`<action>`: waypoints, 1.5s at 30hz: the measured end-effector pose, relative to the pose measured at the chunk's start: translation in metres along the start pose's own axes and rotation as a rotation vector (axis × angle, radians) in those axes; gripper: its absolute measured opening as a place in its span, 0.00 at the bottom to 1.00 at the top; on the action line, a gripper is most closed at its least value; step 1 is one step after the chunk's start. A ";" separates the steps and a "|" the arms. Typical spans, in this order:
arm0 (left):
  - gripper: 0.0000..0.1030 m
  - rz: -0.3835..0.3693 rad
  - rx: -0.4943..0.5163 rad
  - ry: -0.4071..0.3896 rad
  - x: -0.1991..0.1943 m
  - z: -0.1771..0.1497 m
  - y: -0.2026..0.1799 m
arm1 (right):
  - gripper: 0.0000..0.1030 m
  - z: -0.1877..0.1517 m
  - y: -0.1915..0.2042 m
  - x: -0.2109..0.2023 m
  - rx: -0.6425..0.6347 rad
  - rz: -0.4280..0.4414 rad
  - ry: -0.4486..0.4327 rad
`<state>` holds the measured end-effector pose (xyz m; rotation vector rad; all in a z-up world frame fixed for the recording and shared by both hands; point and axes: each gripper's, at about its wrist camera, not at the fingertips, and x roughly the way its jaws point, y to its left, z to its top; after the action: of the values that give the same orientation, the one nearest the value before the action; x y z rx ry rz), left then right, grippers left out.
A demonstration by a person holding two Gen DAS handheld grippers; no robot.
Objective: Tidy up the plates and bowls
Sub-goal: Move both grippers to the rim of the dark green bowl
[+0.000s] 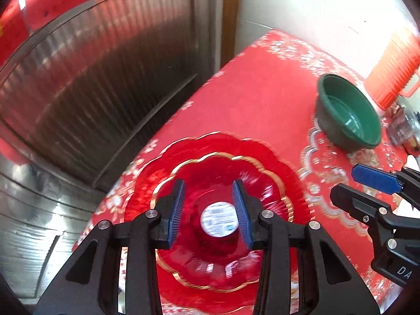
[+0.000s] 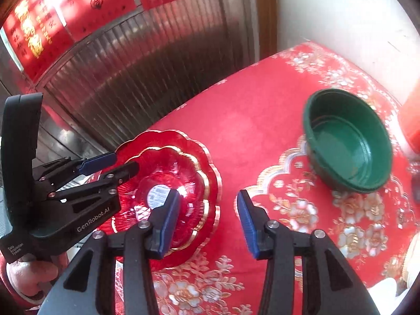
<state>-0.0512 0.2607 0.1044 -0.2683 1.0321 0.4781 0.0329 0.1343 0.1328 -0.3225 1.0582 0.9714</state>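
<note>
A red glass bowl with a gold scalloped rim and a white sticker in its bottom rests on a wider red scalloped plate, near the table's left edge. My left gripper hovers right above the bowl, open, with nothing between its blue pads. The right wrist view shows the same bowl on the plate, and the left gripper over their far rim. My right gripper is open and empty, just right of the stack. Nested green bowls stand farther right.
A red flowered cloth covers the table. A ribbed metal shutter lies beyond its left edge. An orange ribbed container and a glass item stand by the wall behind the green bowls. A person's hand holds the left gripper.
</note>
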 end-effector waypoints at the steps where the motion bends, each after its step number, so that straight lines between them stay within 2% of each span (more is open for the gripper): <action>1: 0.36 -0.008 0.009 -0.002 0.000 0.003 -0.006 | 0.44 -0.001 -0.004 -0.003 0.008 -0.012 -0.005; 12: 0.36 -0.089 0.122 0.001 0.006 0.028 -0.083 | 0.47 -0.008 -0.077 -0.031 0.151 -0.149 -0.047; 14: 0.36 -0.098 0.133 0.002 0.009 0.035 -0.094 | 0.51 -0.010 -0.089 -0.034 0.169 -0.169 -0.050; 21: 0.36 -0.119 0.160 0.024 0.020 0.057 -0.123 | 0.51 -0.012 -0.127 -0.035 0.239 -0.222 -0.040; 29: 0.36 -0.130 0.173 0.016 0.025 0.080 -0.139 | 0.51 -0.009 -0.159 -0.029 0.282 -0.235 -0.031; 36: 0.36 -0.159 0.154 0.057 0.047 0.104 -0.147 | 0.51 0.003 -0.201 -0.029 0.396 -0.203 -0.061; 38: 0.44 -0.154 0.160 0.066 0.056 0.110 -0.152 | 0.51 0.009 -0.210 -0.028 0.415 -0.200 -0.068; 39: 0.51 -0.154 0.160 0.068 0.059 0.113 -0.153 | 0.51 0.012 -0.213 -0.027 0.413 -0.209 -0.068; 45: 0.53 -0.156 0.146 0.086 0.078 0.122 -0.163 | 0.51 0.024 -0.219 -0.017 0.394 -0.249 -0.054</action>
<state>0.1557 0.1917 0.0951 -0.2385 1.1147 0.2512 0.2194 0.0180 0.1130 -0.0985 1.1042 0.5318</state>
